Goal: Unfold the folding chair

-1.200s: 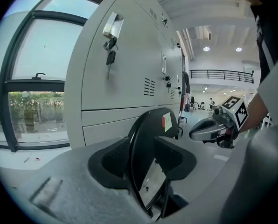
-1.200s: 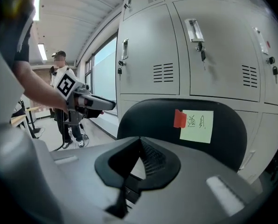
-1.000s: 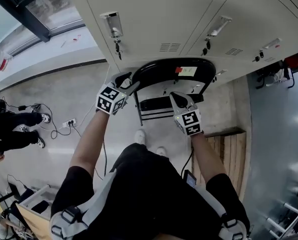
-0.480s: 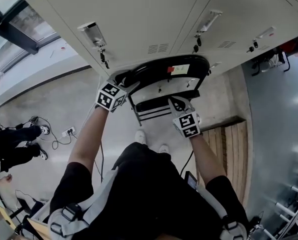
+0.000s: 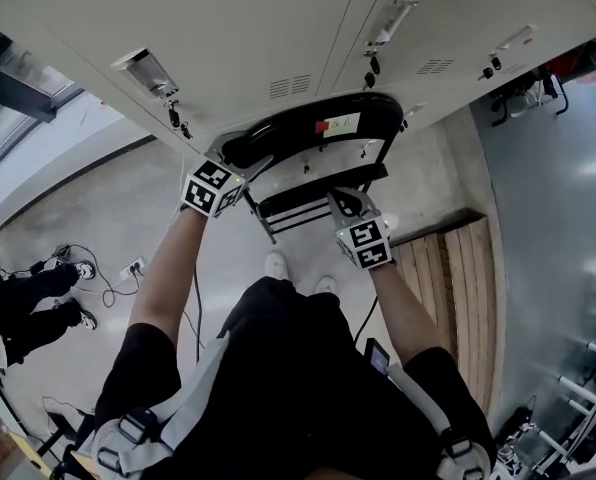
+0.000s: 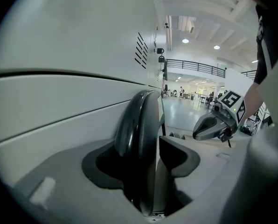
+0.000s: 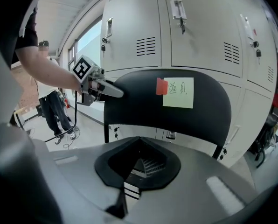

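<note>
The folded black chair (image 5: 308, 128) leans against the lockers, its backrest (image 7: 167, 104) bearing a yellow note and a red sticker. My left gripper (image 5: 246, 168) is at the backrest's left edge. Seen from the left gripper view, that rounded black edge (image 6: 136, 134) lies between the wide open jaws of the left gripper (image 6: 146, 157), with a gap showing on the right side. My right gripper (image 5: 345, 206) hangs in front of the chair's lower part, shut and empty. In its own view the right gripper (image 7: 138, 164) frames the striped seat slats (image 7: 143, 168).
Grey lockers (image 5: 278, 28) with handles and keys stand right behind the chair. A slatted wooden board (image 5: 453, 268) lies on the floor at the right. At the left are a standing person's legs (image 5: 28, 298) and a power strip with cables (image 5: 133, 266).
Both grippers have moved closer to the chair. The left one now straddles the backrest's left edge, and the right one has sunk a little toward the seat.
</note>
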A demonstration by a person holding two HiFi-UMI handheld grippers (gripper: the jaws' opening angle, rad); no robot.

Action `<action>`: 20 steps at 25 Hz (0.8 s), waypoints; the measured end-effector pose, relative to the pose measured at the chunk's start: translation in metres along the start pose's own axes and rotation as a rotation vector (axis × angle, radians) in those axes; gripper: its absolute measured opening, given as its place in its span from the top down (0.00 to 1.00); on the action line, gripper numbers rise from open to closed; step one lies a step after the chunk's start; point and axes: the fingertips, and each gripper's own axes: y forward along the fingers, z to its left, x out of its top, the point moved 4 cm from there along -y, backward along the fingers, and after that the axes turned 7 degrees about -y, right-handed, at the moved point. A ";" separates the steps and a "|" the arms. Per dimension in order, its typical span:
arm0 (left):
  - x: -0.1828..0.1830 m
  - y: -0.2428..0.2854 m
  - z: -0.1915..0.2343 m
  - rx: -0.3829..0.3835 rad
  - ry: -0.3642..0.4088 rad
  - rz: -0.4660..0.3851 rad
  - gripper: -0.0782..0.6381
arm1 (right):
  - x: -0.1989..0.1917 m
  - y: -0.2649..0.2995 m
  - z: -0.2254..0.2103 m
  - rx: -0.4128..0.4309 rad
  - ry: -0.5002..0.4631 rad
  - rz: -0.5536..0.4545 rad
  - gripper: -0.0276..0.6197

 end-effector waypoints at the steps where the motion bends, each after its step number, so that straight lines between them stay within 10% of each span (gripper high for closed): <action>1: 0.000 0.000 0.001 0.004 0.006 0.002 0.56 | -0.001 -0.001 -0.001 -0.006 0.017 -0.004 0.95; 13: -0.004 -0.012 -0.026 -0.042 0.087 -0.067 0.65 | -0.039 -0.029 -0.007 -0.166 0.522 -0.016 0.95; 20: -0.009 -0.022 -0.053 -0.054 0.085 -0.062 0.66 | -0.073 -0.014 -0.002 -0.289 1.012 0.112 0.58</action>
